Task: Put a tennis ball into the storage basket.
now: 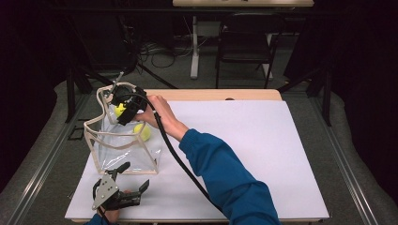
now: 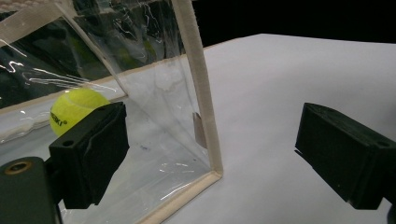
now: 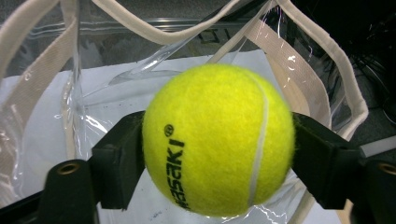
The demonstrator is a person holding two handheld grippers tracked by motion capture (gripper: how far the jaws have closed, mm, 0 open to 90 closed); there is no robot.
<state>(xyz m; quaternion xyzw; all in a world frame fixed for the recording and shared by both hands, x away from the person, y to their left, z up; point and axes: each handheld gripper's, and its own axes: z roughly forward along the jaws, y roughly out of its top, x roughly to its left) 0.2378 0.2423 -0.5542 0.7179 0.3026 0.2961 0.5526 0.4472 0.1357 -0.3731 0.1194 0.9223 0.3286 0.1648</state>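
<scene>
A clear plastic bag (image 1: 119, 147) with beige trim stands open on the white table sheet (image 1: 244, 154). My right gripper (image 1: 122, 112) hangs over the bag's mouth at its far side. A yellow tennis ball (image 3: 217, 140) sits between its jaws and touches both pads (image 3: 121, 158). The bag's rim (image 3: 299, 60) and the sheet lie below it. A second yellow ball (image 1: 143, 132) lies inside the bag and shows through its wall (image 2: 74, 107). My left gripper (image 1: 134, 176) rests on the sheet by the bag's near corner (image 2: 201, 84), open, with nothing held.
The sheet is bare to the right of the bag (image 1: 263, 140). The person's blue sleeve (image 1: 225, 178) and the gripper's cable (image 1: 173, 154) cross the middle. A dark chair (image 1: 244, 42), a table leg (image 1: 194, 47) and floor cables (image 1: 159, 49) stand beyond the table.
</scene>
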